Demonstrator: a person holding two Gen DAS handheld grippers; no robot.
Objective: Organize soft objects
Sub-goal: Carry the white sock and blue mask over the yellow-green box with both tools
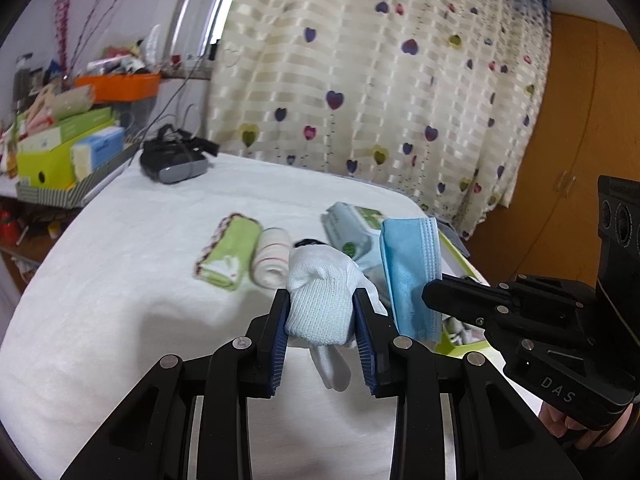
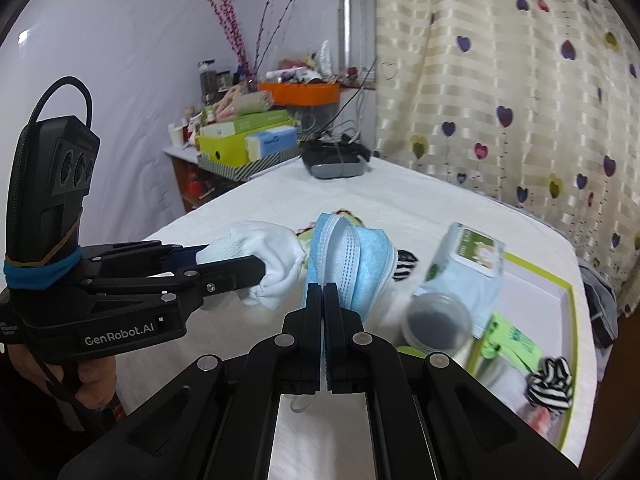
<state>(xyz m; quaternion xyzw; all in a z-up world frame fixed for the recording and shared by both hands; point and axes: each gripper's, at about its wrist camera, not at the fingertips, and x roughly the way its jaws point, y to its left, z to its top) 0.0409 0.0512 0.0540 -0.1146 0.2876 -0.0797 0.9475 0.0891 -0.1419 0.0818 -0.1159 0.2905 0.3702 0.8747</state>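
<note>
My left gripper (image 1: 322, 312) is shut on a white sock (image 1: 320, 300) and holds it above the white table; it also shows in the right wrist view (image 2: 256, 268) with the sock (image 2: 272, 256). My right gripper (image 2: 323, 292) is shut on a blue face mask (image 2: 352, 260), held up just right of the sock; the mask shows in the left wrist view (image 1: 412, 272) with the right gripper (image 1: 430, 294). A rolled green cloth (image 1: 228, 252) and a rolled white striped cloth (image 1: 272, 260) lie on the table beyond.
A wet-wipes pack (image 2: 464, 268), a lidded round container (image 2: 438, 322) and a black-and-white striped sock (image 2: 552, 380) sit in or by a green-rimmed tray (image 2: 568, 304). A black headset (image 1: 176, 160) lies at the far table end. Cluttered shelf boxes (image 1: 64, 148) stand left. A curtain (image 1: 380, 80) hangs behind.
</note>
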